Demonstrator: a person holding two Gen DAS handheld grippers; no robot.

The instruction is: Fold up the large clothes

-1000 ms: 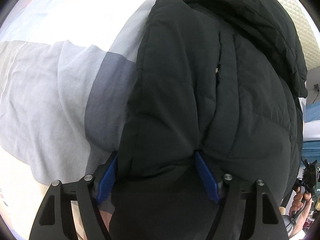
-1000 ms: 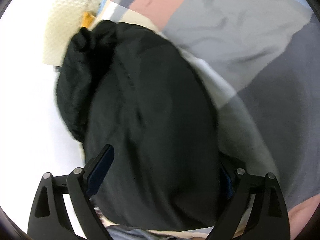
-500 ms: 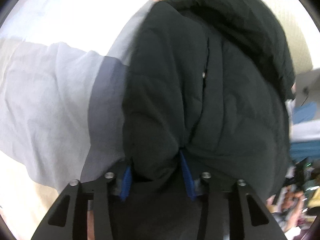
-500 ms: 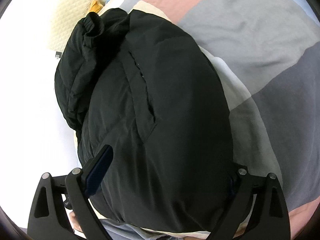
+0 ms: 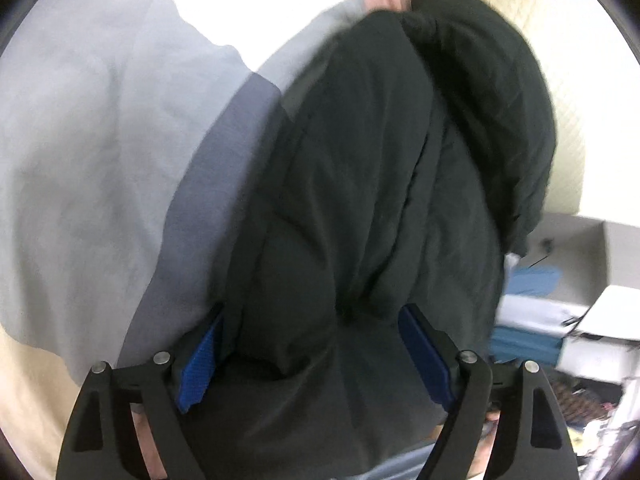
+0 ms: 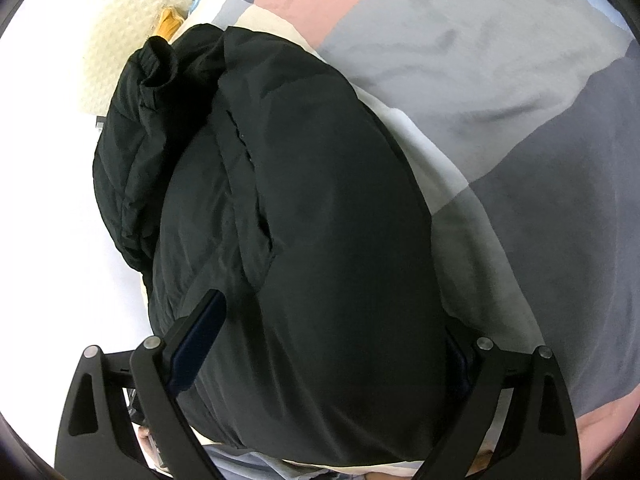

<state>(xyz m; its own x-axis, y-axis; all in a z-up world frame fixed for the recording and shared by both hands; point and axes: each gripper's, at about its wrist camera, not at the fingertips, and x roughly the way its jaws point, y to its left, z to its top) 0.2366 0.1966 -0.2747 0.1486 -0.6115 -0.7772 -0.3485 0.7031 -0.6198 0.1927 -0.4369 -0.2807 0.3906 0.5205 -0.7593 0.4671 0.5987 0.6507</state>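
We've got the black puffer jacket [image 6: 320,240] on the bed quilt [image 6: 520,100], running lengthwise ahead between both spread-wide grippers, left gripper [image 5: 316,344] seemingly nearer its bunched hem, right gripper [image 6: 332,344] straddling unclenched.

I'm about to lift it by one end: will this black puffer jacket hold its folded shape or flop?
The black puffer jacket will probably flop: its hood already slumps loosely to one side. The quilted padding bulges between the left gripper fingers, so it likely compresses and springs back. The smooth shell may slide on the bedsheet.
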